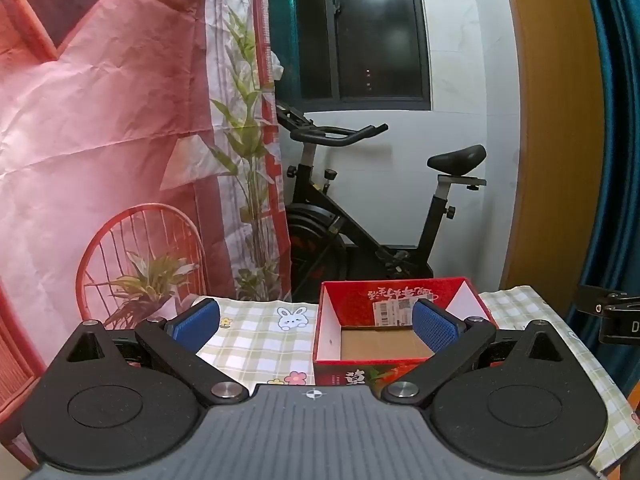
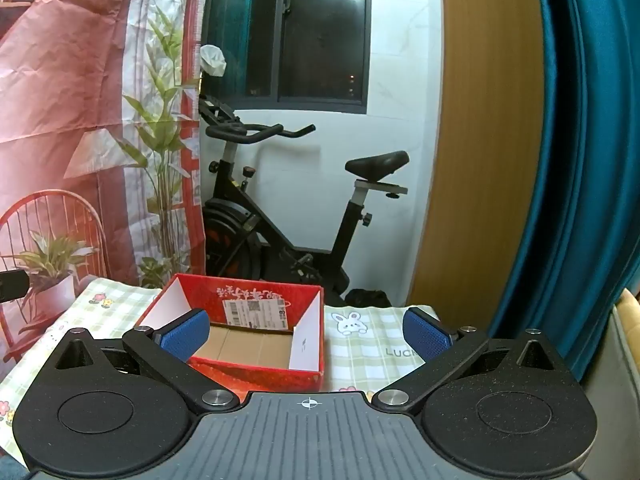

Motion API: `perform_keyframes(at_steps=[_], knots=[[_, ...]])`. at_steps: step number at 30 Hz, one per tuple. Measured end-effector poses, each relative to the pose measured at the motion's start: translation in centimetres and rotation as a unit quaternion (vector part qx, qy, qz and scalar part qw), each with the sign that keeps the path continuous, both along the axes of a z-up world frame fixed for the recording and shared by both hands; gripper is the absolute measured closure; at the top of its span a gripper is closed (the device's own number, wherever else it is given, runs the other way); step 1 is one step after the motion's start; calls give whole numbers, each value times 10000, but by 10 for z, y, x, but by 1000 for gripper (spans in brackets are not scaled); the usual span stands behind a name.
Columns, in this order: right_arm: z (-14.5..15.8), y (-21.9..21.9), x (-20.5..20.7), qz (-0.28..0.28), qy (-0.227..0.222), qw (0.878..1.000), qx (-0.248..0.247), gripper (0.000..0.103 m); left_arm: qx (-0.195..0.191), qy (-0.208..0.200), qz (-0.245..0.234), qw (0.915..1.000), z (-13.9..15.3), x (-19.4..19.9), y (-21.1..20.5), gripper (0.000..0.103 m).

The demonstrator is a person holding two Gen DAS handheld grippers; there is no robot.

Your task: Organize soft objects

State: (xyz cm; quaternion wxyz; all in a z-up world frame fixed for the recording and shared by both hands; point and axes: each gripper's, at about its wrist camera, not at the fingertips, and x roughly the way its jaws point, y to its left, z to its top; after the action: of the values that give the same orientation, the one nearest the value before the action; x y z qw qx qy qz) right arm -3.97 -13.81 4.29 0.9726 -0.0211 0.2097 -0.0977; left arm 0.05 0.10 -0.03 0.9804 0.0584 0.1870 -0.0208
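Note:
An open red cardboard box point(image 1: 400, 304) with a bare brown floor stands on a table covered by a green checked cloth point(image 1: 256, 332). It also shows in the right wrist view point(image 2: 256, 300), with nothing inside it. My left gripper point(image 1: 316, 326) is open and empty, held above the table's near side, its right finger in front of the box. My right gripper point(image 2: 306, 334) is open and empty, its left finger in front of the box's near left corner. No soft object is in view.
A black exercise bike point(image 1: 360, 216) stands behind the table by a white wall and dark window. A red printed backdrop point(image 1: 100, 140) hangs to the left. A wooden panel point(image 2: 480, 140) and blue curtain point(image 2: 580, 160) are to the right.

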Motion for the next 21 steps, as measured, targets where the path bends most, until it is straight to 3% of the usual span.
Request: perform_keyframes(at_steps=[21], knots=[[0, -1, 0, 1, -2, 10000, 11, 0, 7, 37, -23, 10000, 0, 1, 1, 0]])
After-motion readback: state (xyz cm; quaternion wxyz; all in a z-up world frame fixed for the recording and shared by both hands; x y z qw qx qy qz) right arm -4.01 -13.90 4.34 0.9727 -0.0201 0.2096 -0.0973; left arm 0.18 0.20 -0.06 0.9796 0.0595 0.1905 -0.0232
